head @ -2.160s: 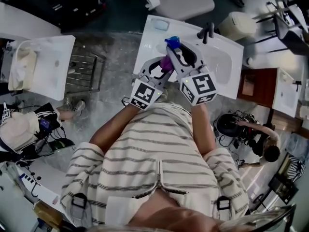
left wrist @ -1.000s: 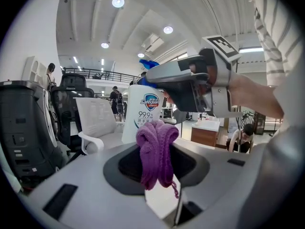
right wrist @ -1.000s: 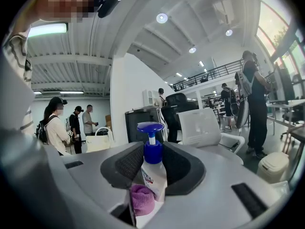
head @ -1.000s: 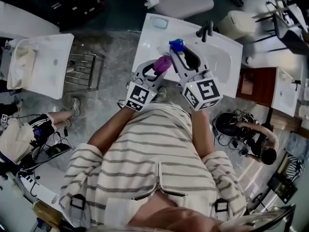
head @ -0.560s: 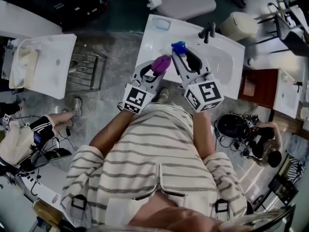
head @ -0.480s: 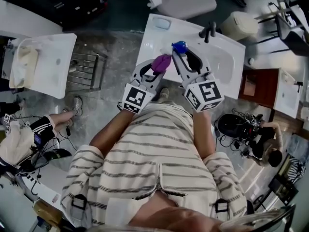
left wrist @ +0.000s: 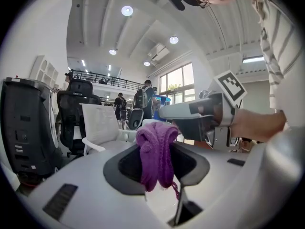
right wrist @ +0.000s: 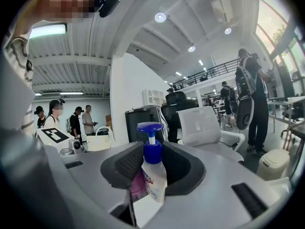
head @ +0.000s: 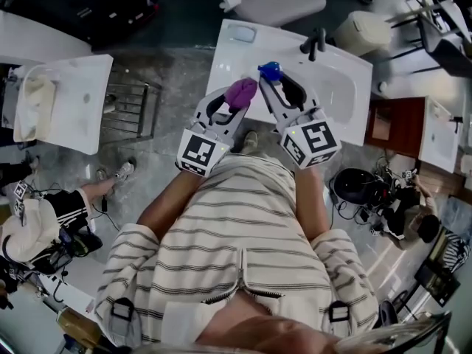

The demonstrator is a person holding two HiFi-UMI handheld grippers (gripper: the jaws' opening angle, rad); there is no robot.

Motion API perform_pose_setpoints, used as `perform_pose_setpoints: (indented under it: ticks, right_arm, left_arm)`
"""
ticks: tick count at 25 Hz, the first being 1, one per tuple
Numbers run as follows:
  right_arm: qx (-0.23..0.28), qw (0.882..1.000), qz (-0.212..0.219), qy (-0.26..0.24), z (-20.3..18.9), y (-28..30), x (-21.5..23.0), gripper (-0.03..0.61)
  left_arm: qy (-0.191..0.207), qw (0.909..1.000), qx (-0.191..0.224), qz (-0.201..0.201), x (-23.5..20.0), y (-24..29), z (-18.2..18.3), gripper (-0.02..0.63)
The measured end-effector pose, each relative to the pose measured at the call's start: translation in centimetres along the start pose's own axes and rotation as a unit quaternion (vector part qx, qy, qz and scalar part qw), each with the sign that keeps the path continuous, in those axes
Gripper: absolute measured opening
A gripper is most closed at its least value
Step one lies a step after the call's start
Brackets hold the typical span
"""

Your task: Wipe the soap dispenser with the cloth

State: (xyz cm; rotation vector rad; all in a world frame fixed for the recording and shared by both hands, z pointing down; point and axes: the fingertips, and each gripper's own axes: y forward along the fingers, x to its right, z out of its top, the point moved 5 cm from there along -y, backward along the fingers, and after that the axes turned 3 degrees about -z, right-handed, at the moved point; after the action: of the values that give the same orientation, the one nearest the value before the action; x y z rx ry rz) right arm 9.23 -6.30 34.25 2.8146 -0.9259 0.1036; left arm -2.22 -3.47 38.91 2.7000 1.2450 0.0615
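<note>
Two loads are held. Left gripper (head: 236, 99) clamps the purple cloth (left wrist: 155, 144) between its jaws; right gripper (head: 268, 80) clamps the upright soap dispenser (right wrist: 154, 174).

Cream, dark-striped short-sleeved shirt (head: 243, 231); grey left tongs (head: 237, 98) and right tongs (head: 274, 80) bear black-and-white marker cubes (head: 198, 152).

Bright ceiling lamps (left wrist: 127, 10) light everything evenly; fisheye bending and dark corners frame gripper views.
</note>
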Motion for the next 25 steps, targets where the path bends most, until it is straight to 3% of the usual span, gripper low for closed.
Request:
perform_pose_setpoints:
  ticks: [9,16,21,25]
  right_arm:
    - [0.005,1.0,0.009,-0.003,-0.2,-0.8,0.3,0.133]
    - [0.007,0.999,0.038,-0.016,-0.3,-1.6,0.3,0.133]
    - [0.01,0.997,0.066,-0.036,-0.2,-2.4,-0.1,0.133]
    - [0.005,0.994,0.098,-0.046,-0.2,-3.0,-0.3,0.133]
  left_arm:
    - [-0.002,0.9999,0.014,-0.001,-0.8,-0.3,0.9,0.14]
    - [0.017,0.9995,0.0,-0.025,-1.5,-0.4,0.9,0.141]
    - [0.008,0.9956,-0.001,-0.093,-2.2,-0.2,1.0,0.141]
    - [0.037,0.9879,-0.015,-0.15,-2.5,-0.1,1.1,0.141]
